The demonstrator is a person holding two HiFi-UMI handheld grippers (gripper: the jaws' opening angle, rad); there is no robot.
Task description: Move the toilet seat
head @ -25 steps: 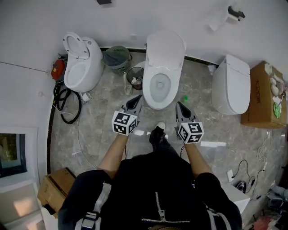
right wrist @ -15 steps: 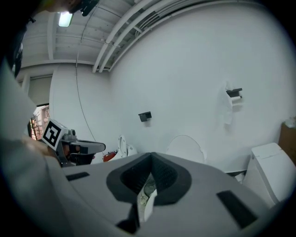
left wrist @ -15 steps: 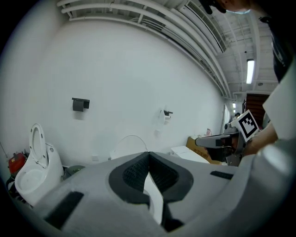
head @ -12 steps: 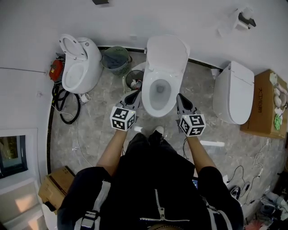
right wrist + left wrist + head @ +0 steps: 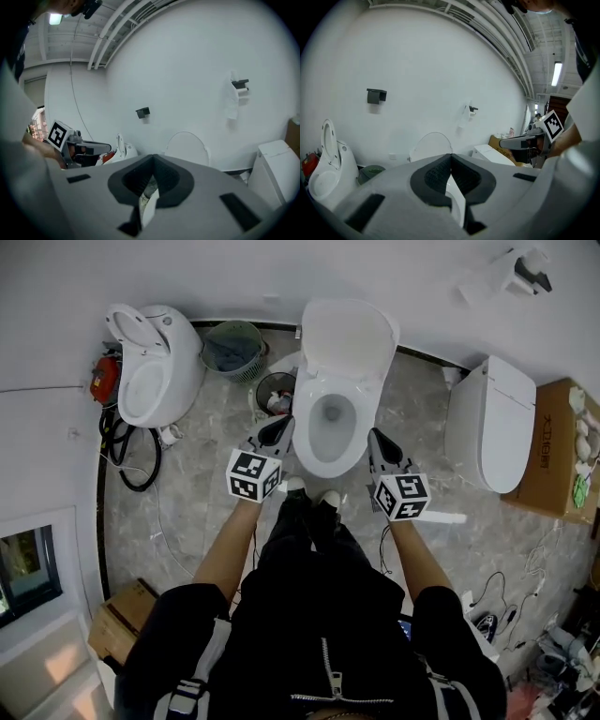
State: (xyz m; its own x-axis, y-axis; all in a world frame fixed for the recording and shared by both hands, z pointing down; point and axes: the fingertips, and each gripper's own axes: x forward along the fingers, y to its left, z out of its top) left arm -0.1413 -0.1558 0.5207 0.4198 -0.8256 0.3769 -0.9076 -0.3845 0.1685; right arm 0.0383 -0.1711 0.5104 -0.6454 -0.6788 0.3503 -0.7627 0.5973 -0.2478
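The middle white toilet (image 5: 330,418) has its lid (image 5: 347,338) raised against the wall and its bowl open. I cannot tell the seat ring from the rim. My left gripper (image 5: 284,422) hangs shut and empty beside the bowl's left edge. My right gripper (image 5: 373,435) hangs shut and empty beside its right edge. Neither touches the toilet. The left gripper view shows its shut jaws (image 5: 451,158) pointing at the raised lid (image 5: 431,144). The right gripper view shows the same over its own shut jaws (image 5: 152,160), with the lid (image 5: 187,144) beyond.
A second toilet (image 5: 150,371) with its lid up stands at the left, and a closed one (image 5: 492,423) at the right. A green basket (image 5: 230,343) and a small bin (image 5: 275,393) sit left of the middle toilet. Cardboard boxes (image 5: 562,442), a hose (image 5: 131,460) and cables lie around.
The person has stepped closer to the middle toilet, with feet now near its base. Both grippers stay shut and have come level with the bowl's sides.
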